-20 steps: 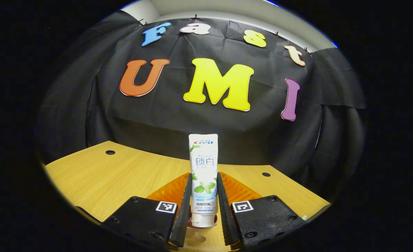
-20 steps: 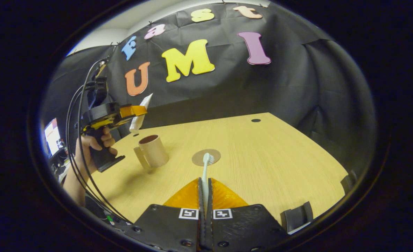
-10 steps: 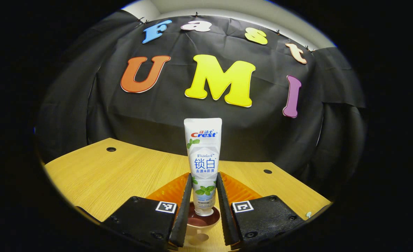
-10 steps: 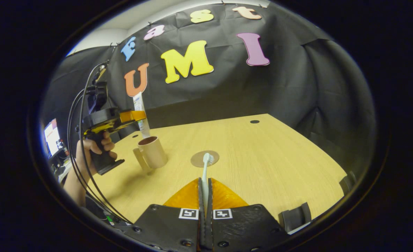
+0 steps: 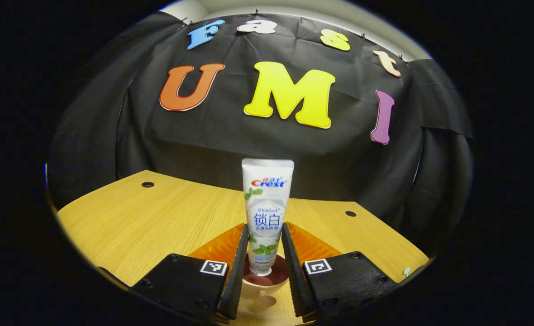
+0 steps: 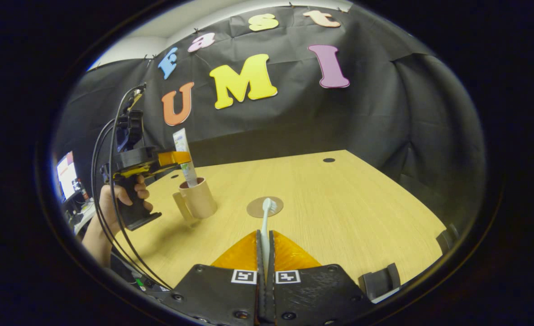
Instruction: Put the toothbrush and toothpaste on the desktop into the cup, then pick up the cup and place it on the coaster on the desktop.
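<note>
Both jaws gripping: left toothpaste (image 5: 267,213) over cup (image 6: 197,198); right toothbrush (image 6: 265,228), coaster (image 6: 254,208) beyond.

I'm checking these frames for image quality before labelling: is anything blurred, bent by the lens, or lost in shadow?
Left gripper view: sharp; the tube is crisp, while the desk edge curves from fisheye distortion. Right gripper view: also sharp on the toothbrush and coaster; the cup casts a soft shadow toward the camera, and the far claw at the left rim looks stretched and dim.

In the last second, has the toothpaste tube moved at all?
Yes. In the right gripper view the toothpaste tube has tipped upright and come down, so its cap end now sits inside the cup, which stayed put.
</note>
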Motion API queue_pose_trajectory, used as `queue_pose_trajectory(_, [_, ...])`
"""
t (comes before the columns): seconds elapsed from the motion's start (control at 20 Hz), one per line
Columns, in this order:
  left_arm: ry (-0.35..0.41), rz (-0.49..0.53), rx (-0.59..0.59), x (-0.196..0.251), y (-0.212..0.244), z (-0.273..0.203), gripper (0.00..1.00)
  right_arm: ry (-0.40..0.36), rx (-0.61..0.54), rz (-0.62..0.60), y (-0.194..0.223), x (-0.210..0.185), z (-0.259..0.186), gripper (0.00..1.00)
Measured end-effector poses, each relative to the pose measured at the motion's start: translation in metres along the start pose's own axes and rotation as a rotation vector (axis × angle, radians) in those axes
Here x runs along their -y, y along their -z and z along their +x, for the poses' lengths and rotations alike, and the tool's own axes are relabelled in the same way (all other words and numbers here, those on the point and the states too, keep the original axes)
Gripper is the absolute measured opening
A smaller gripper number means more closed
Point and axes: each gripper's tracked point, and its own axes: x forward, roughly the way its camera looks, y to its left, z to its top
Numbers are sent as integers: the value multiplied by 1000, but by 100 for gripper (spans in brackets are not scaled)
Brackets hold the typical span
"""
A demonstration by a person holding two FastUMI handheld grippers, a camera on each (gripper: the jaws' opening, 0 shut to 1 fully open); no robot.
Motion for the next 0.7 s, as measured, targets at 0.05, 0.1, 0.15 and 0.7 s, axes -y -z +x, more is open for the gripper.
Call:
queue_pose_trajectory(0.05, [1,1,17,0,-4,-3,48,-3,3,-2,0,0,-1,0])
queue_pose_trajectory(0.1, [-10,16,31,-2,-10,-5,57,-5,8,-7,-2,-1,-1,0])
queue_pose_trajectory(0.15, [-17,37,40,-3,-15,-7,64,-9,13,-11,-4,-3,-2,0])
queue_pose_trajectory(0.7, [-93,101,185,-36,-61,-61,98,-196,230,-125,-92,-96,29,0])
